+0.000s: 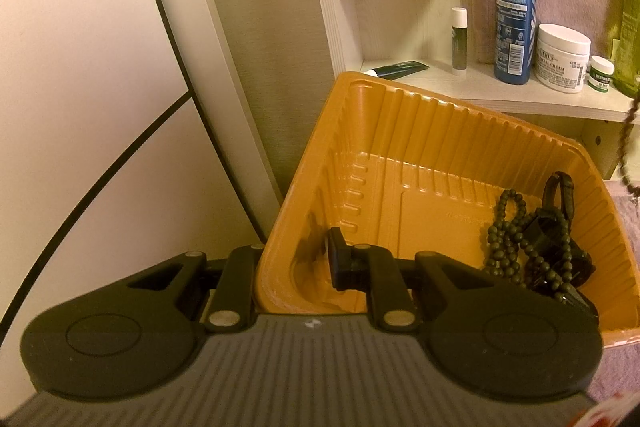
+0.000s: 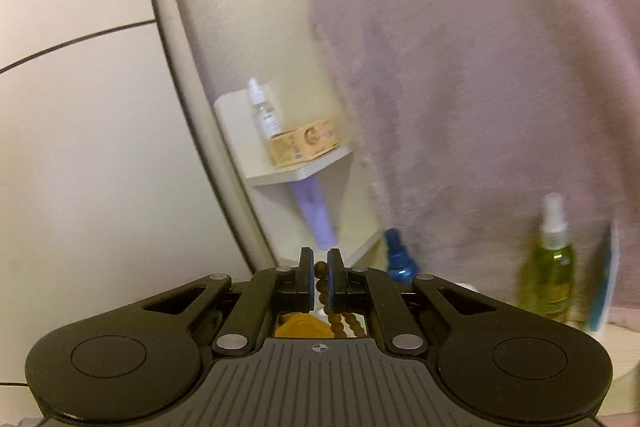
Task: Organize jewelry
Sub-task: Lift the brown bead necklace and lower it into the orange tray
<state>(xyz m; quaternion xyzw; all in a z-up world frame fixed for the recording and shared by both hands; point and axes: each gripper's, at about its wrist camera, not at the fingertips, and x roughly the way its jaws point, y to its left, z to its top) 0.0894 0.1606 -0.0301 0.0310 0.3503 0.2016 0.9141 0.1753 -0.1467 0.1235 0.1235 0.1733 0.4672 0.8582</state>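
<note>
**Both grippers clamped: left on tray wall, right on brown bead strand**

Left gripper point(image 1: 296, 263): jaws pinched on the near-left wall of the orange ribbed plastic tray point(image 1: 400, 131); one pad inside the wall, the other outside. Tray sits tilted in the left wrist view, far corner up toward the pale wood shelf point(image 1: 500, 95).

Tray contents, all in the right end: a dark green beaded necklace point(image 1: 508, 239) bunched up, tangled with a black strap-like piece point(image 1: 560, 195). Can't tell what that black piece is. Rest of the tray floor is bare.

Right gripper point(image 2: 320, 279): jaws nearly together, gripping a strand of round brown wooden beads point(image 2: 320, 285). The beads hang down between the pads, with more of the strand below. A beaded strand also hangs at the right edge of the left wrist view, beside the tray, not in it.

Shelf behind the tray: blue spray bottle point(image 1: 514, 11), white cream jar point(image 1: 562, 57), small green-labelled white pot point(image 1: 601, 73), white-capped lip balm stick point(image 1: 459, 41). Pink fuzzy towel point(image 2: 480, 67) hangs behind; the right wrist view is motion-blurred.
</note>
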